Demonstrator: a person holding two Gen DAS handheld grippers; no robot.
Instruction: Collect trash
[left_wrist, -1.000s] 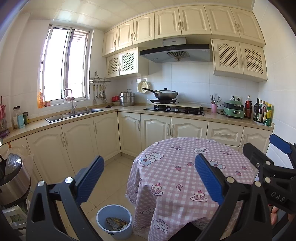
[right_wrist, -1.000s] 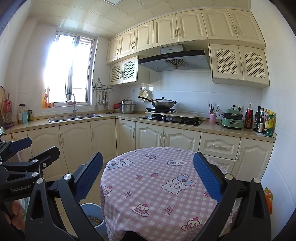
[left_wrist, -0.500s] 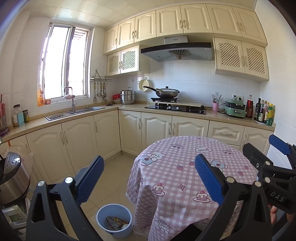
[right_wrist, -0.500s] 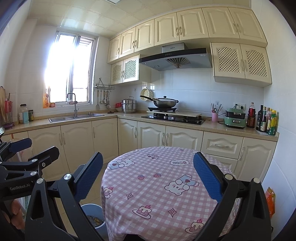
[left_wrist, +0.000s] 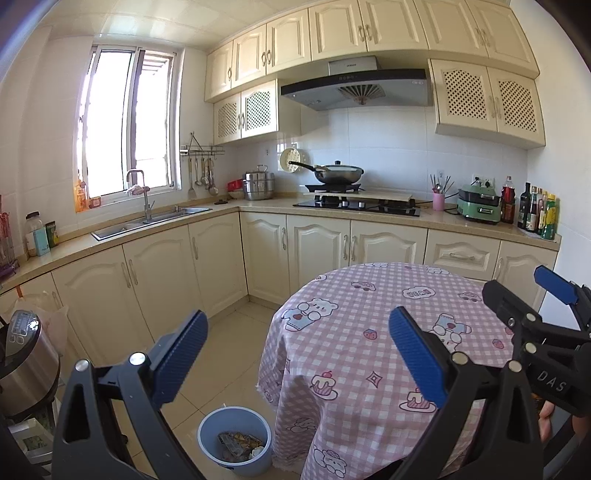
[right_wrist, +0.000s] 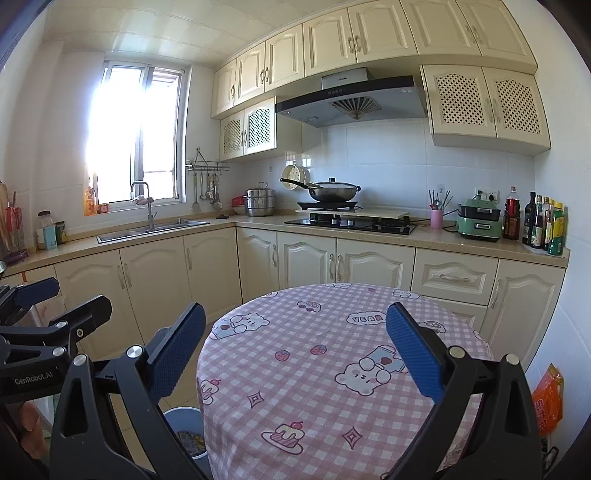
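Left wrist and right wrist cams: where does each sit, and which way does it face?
Left wrist: on the left gripper, looking along its open fingers at the table, blue bin on the floor left of it; right gripper shows at right edge.
Right wrist: on the right gripper, fingers open over the table, facing the stove; left gripper shows at left edge.
Shared: table, bin, sink, stove, counter.
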